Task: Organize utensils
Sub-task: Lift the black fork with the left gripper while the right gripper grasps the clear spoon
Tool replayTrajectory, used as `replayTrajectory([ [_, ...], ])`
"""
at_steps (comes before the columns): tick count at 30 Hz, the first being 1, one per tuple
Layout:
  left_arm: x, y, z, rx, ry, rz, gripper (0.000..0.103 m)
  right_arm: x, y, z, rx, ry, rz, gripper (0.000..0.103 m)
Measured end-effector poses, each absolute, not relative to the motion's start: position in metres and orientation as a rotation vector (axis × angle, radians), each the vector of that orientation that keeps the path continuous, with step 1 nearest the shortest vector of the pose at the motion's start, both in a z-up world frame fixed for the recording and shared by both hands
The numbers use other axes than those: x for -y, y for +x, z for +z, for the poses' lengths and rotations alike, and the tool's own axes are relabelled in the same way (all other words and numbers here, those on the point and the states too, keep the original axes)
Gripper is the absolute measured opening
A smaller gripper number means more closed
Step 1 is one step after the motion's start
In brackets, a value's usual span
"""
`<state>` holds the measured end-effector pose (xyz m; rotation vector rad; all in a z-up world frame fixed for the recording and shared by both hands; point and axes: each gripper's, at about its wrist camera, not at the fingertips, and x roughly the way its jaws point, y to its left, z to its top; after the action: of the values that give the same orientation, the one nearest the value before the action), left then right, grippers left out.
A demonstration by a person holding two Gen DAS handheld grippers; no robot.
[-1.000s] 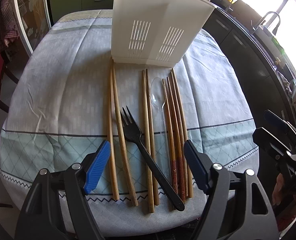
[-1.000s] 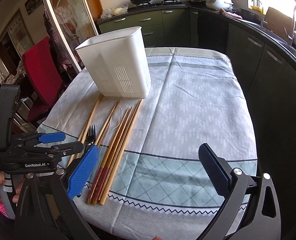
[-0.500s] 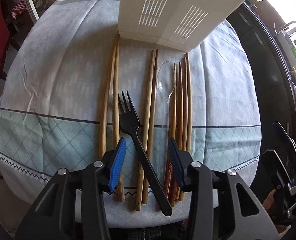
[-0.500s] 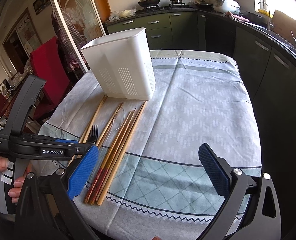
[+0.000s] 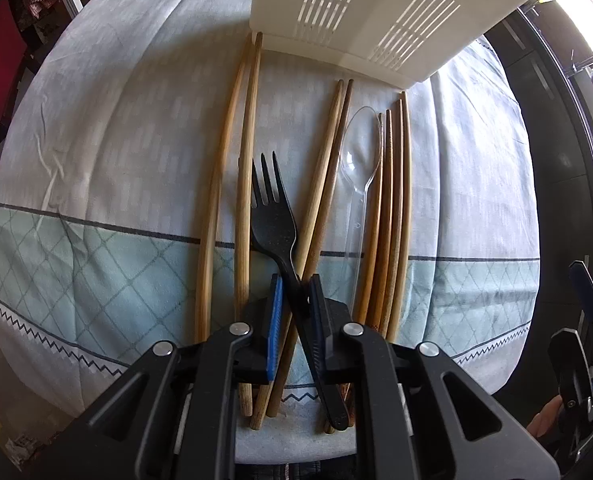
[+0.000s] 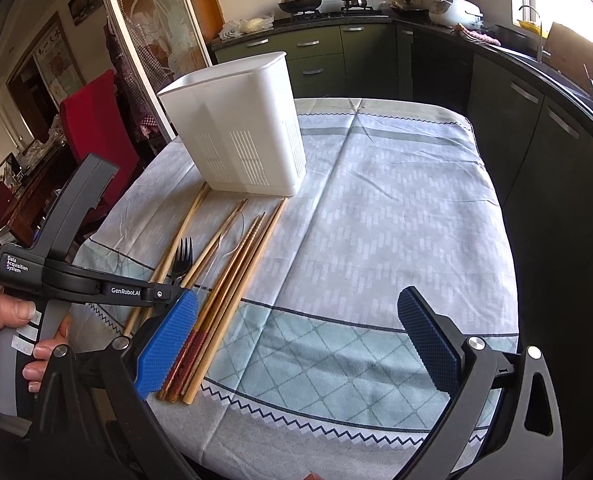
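Jaws of the left gripper (image 5: 295, 300) have just been closing and now clamp the black fork (image 5: 274, 216) by its handle, among chopsticks (image 5: 392, 216) on the cloth-covered worktop (image 6: 396, 216). Right gripper (image 6: 304, 344) hangs wide apart, holding nothing. A white utensil holder (image 6: 240, 128) stands behind; kitchen cabinets (image 6: 324, 56) line the room. Earlier, the left gripper was spread wide above the fork.

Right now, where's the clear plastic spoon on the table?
In the left wrist view, the clear spoon lies on the tablecloth, right of the black fork, between the crossed brown chopstick pair and the four-chopstick bundle, bowl toward the white utensil holder.
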<state>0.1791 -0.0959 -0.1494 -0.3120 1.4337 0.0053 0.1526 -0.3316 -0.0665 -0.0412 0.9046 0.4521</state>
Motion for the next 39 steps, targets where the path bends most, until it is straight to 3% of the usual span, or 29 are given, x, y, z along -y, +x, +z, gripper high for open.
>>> replayTrajectory([
  [10, 0.086, 0.169, -0.125, -1.324, -0.242, -0.071, 0.008, 0.318, 0.161, -0.065, -0.941, -0.065, 0.441, 0.099],
  [22, 0.043, 0.146, -0.085, -1.054, -0.219, -0.126, 0.008, 0.273, 0.186, -0.078, -1.119, -0.061, 0.503, 0.075],
  [25, 0.038, 0.14, -0.069, -0.966, -0.198, -0.114, 0.008, 0.248, 0.193, -0.085, -1.177, -0.078, 0.529, 0.074],
  [28, 0.032, 0.133, -0.057, -0.896, -0.173, -0.112, 0.008, 0.23, 0.204, -0.094, -1.22, -0.073, 0.516, 0.062],
  [30, 0.034, 0.129, -0.053, -0.864, -0.162, -0.114, 0.008, 0.222, 0.212, -0.101, -1.259, -0.051, 0.516, 0.044],
  [39, 0.025, 0.123, -0.046, -0.796, -0.151, -0.125, 0.008, 0.192, 0.229, -0.123, -1.343, -0.06, 0.458, 0.028],
])
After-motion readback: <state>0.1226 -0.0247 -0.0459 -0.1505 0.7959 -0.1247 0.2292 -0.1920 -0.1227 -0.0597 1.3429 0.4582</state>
